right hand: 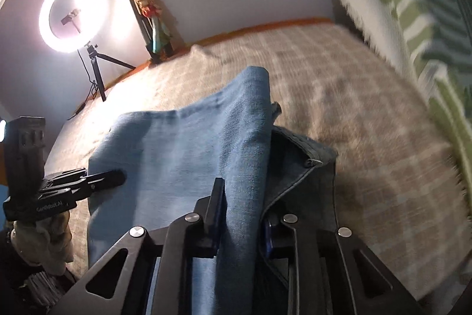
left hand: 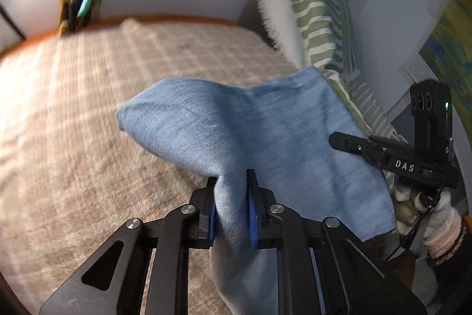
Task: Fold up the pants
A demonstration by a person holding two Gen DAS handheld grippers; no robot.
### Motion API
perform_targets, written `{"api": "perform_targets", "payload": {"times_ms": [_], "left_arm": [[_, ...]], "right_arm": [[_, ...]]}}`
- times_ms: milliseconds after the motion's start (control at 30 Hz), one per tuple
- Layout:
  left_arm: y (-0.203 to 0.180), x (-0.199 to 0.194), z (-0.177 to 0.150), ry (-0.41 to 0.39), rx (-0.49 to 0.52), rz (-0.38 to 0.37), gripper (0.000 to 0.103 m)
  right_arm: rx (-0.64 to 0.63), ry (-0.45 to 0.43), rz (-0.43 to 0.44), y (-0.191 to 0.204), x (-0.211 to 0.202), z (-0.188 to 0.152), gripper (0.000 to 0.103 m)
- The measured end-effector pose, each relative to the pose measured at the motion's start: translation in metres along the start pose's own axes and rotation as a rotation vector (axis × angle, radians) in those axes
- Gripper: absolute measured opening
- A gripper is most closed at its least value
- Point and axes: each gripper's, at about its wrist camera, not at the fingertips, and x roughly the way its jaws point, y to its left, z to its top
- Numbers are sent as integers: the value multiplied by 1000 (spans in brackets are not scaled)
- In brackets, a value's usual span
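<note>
plaid bed cover [left hand: 73, 96] under blue pants [left hand: 236, 123], pinched in left gripper [left hand: 231, 182] and right gripper [right hand: 242, 197]

Right gripper [right hand: 240, 205] clamped on a bunched ridge of blue denim pants [right hand: 188, 143], cloth squeezed between both black fingers and lifted off the bed cover [right hand: 354, 108]. Waistband with a button [right hand: 306, 163] folded open just right of the fingers. Left gripper [right hand: 118, 176] at the left edge, its tip touching the pants' left side, held in a gloved hand [right hand: 44, 232]. Checked beige cover beneath, blurred. Lit ring lamp [right hand: 72, 12] on a tripod against the far wall. Green-and-white fringed pillow [right hand: 413, 5] at the upper right.
</note>
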Motion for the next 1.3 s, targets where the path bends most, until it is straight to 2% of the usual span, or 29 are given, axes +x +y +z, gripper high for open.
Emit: {"api": "perform_targets", "payload": {"times_ms": [333,633,900,1033,1300], "left_arm": [[-7,-35,20,-96,76,-18,13],[-2,-33,77,-151,97,2,12],[19,-15,134,-203,122,51,12],[34,0,163,-220,104,69,12],[61,43,208,-214,116,141,12]], "right_arm": [[-59,-99,-31,34,-50,24,19],[-85,-180,-60,49,-53,74,19],[-89,-223,-74,41,-28,138,18],[-102,-242,-81,36,-8,172,17],[-102,-232,-85,28,51,226,16]]}}
